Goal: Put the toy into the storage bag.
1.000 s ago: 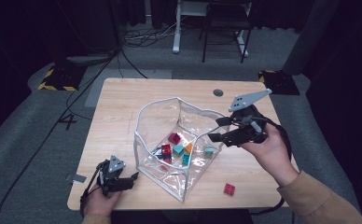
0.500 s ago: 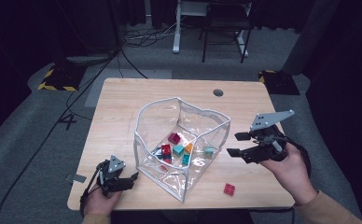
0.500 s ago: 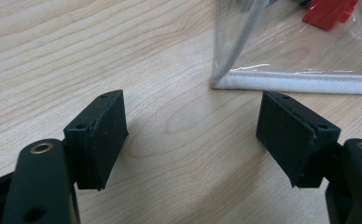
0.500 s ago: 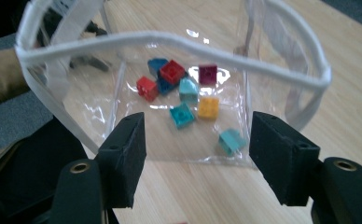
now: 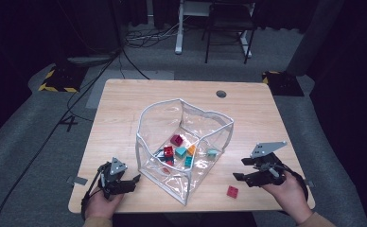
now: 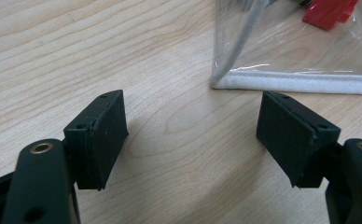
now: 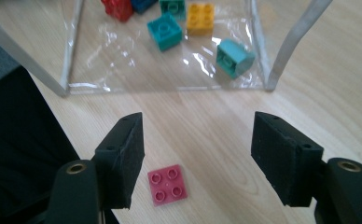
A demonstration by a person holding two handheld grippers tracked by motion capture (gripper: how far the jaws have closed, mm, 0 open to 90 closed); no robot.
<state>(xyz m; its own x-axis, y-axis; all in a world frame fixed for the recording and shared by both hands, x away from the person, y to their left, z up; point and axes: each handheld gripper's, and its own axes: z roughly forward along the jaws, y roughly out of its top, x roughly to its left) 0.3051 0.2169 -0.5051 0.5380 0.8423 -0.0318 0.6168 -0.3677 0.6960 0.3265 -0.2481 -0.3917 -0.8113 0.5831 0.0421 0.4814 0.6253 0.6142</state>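
Between the black foam pads (image 7: 124,154) of the right gripper (image 7: 200,161) lay nothing but bare wood; the jaws had just been opening and stood roughly half apart, gripping nothing. Just off the left pad, at about seven o'clock from the gap, a small flat pink-red plastic brick with four studs (image 7: 167,184) rested stud-side up on the table, a little askew to the jaws. I judged the gripper was held low and wide in order to straddle that brick and close on its two straight sides. The brick looked thin, square and matte, its studs in a neat two-by-two.

From the high view, the same brick (image 5: 232,191) sat near the front edge of the pale wooden table (image 5: 125,104), at about eight o'clock from the right gripper (image 5: 242,169) and at four o'clock from the clear soft plastic bag with white piping (image 5: 146,142). That bag stood open-mouthed in the middle of the table, seemingly so bricks could be dropped in from above; it already held red, teal and yellow plastic bricks (image 5: 177,151).

At eight o'clock from the bag, the left gripper (image 5: 127,182) rested low on the table, its pads (image 6: 100,135) well apart and empty, pointing at the bag's near corner, perhaps ready to steady it.
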